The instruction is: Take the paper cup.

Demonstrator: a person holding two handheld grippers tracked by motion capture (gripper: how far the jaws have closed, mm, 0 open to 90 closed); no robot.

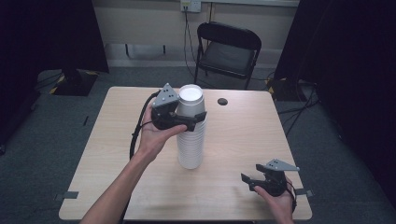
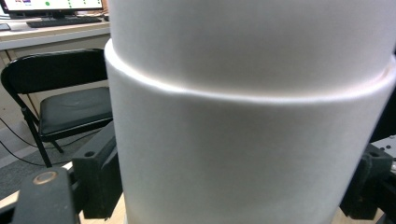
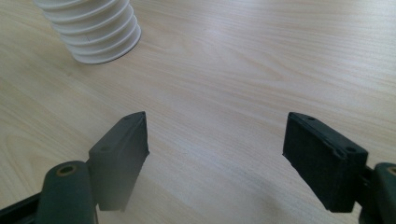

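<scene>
Clamping the top cup (image 1: 190,103) of one cup stack (image 1: 190,144) mid-table (image 1: 116,154), left gripper (image 1: 187,122) pinches it; right gripper (image 1: 254,181), near the front right corner, has jaws spread.

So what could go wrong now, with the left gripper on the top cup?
The left gripper squeezes the top cup of a tall cup stack, so lifting may pull up several cups together or tip the stack. The right gripper is open and away from the stack, so nothing holds its base.
</scene>
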